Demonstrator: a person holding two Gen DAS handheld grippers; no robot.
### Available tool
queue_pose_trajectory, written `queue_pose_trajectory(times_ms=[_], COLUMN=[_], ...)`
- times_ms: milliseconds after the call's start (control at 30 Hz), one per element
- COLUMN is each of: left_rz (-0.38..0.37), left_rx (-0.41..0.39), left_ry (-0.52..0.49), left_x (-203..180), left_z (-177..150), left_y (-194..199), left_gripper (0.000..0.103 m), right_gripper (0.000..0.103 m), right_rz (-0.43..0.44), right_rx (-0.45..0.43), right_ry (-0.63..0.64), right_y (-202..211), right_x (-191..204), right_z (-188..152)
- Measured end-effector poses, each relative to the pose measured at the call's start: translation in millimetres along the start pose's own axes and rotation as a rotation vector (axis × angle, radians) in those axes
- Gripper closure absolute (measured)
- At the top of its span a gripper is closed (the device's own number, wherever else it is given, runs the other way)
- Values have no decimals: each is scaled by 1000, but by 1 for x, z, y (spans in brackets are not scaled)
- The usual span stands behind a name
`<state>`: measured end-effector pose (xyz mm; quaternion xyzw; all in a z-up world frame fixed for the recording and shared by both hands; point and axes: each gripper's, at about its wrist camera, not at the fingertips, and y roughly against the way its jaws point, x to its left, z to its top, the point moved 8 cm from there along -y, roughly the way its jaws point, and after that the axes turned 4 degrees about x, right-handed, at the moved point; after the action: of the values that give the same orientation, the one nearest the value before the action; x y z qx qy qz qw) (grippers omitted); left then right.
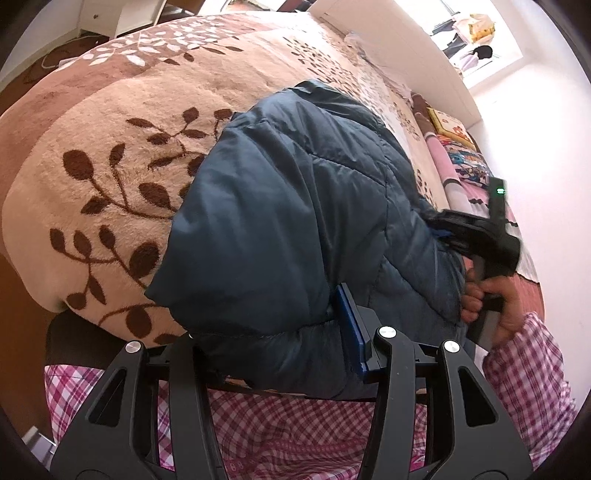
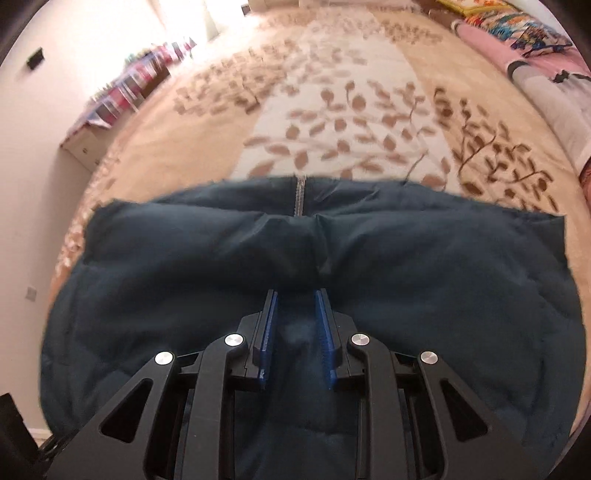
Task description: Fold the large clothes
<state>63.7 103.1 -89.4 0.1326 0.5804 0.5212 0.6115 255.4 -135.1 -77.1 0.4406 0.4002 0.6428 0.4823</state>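
A dark blue quilted jacket [image 1: 295, 221] lies bunched on a beige blanket with brown leaves [image 1: 92, 166]. My left gripper [image 1: 258, 314] is closed around a thick fold at the jacket's near edge. One blue pad [image 1: 351, 328] presses against the fabric; the other finger is hidden under it. At the right, a person's hand [image 1: 495, 299] holds my right gripper [image 1: 439, 221], its tip buried in the jacket. In the right wrist view, the jacket [image 2: 184, 277] spreads wide with its zip [image 2: 301, 195] at the far edge. The right gripper [image 2: 295, 295] pinches a ridge of fabric between its blue pads [image 2: 267, 332].
The leaf blanket [image 2: 351, 110] covers the whole bed. Pillows and folded bedding [image 1: 461, 158] line its right side, also in the right wrist view's pillows [image 2: 535, 33]. A low shelf with colourful items [image 2: 125, 88] stands by the left wall. Pink checked clothing [image 1: 295, 424] is close below.
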Motion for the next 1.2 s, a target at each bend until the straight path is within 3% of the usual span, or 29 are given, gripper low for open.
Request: queue_pose_trajectory(times_ms=[267,400,600,700,800,900,1100,1200], left_rz=[-27,-73,-209,-181,-89,-71,-40,-34], left_rx=[-1,7,24,34,27,7,-13,-18], left_ry=[14,52,239,274,239,212,173,172], left_x=[-3,-6,3,9,10,6,1,2], left_z=[5,8,16,14,8,4,3,5], left_y=[0,1,-2,-10,-15,-10,-4,-2], left_gripper=[47,38,30,30,51,65,69,69], right_gripper=[80,81,81,81,81,81,81,91], right_rz=[10,12,23,23,7,41,157,204], right_rx=[87,95,84,87,112,99,-53,-48], right_ry=[-1,-8,-15,-18,-16,-13,38,49], right_y=[-29,-36,-37,-36,-31,-12,69,83], right_x=[-7,-8,-9,-10,-7,-3,16,20], right_z=[-2,-2,-3,-3,1,5,-19,-48])
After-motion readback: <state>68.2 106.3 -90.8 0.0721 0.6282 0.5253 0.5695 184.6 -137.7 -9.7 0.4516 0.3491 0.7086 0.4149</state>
